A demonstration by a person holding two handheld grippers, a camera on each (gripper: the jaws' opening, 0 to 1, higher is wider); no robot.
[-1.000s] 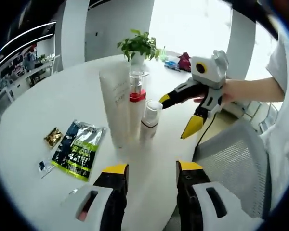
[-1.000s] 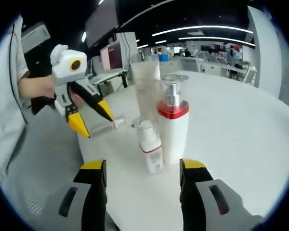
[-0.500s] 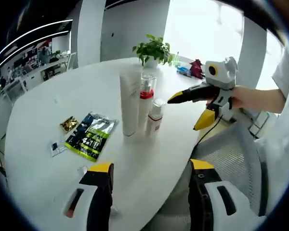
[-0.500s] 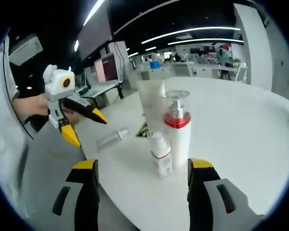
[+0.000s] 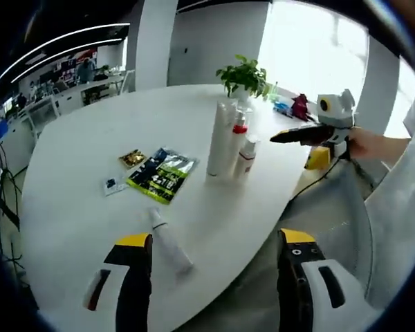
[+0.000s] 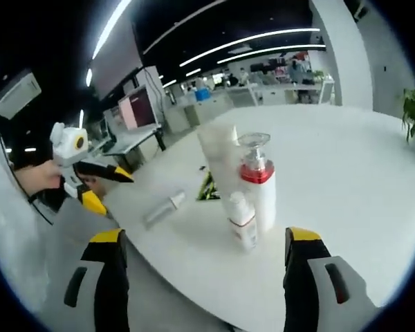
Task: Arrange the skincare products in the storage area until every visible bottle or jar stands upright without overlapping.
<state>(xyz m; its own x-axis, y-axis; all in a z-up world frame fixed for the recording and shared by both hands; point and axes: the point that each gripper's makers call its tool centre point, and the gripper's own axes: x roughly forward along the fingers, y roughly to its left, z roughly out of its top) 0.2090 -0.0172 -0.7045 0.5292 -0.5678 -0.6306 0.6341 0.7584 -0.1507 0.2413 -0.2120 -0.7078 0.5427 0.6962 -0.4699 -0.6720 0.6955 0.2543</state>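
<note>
- Left gripper view: the left gripper (image 5: 211,252) is seen at the bottom of the frame, jaws spread wide and nothing held.
- A small tube (image 5: 169,247) is seen lying flat on the white worktop (image 5: 76,173), just above the left jaw at lower centre.
- Right of centre, a tall tube (image 5: 220,140), a pump bottle (image 5: 236,142) and a small bottle (image 5: 246,155) are seen upright, close together.
- Sachets (image 5: 160,174) are seen lying flat left of that group; a plant (image 5: 245,73) is placed at upper centre.
- The right gripper (image 5: 306,149) is seen at the right edge, jaws parted, empty.
- Right gripper view: the right gripper (image 6: 204,238) is spread wide at the bottom; the upright trio is seen at centre, the lying tube at centre left.
- Judgement: the lying tube is best gripped across its body and stood on its cap, apart from the trio so nothing is knocked.
</note>
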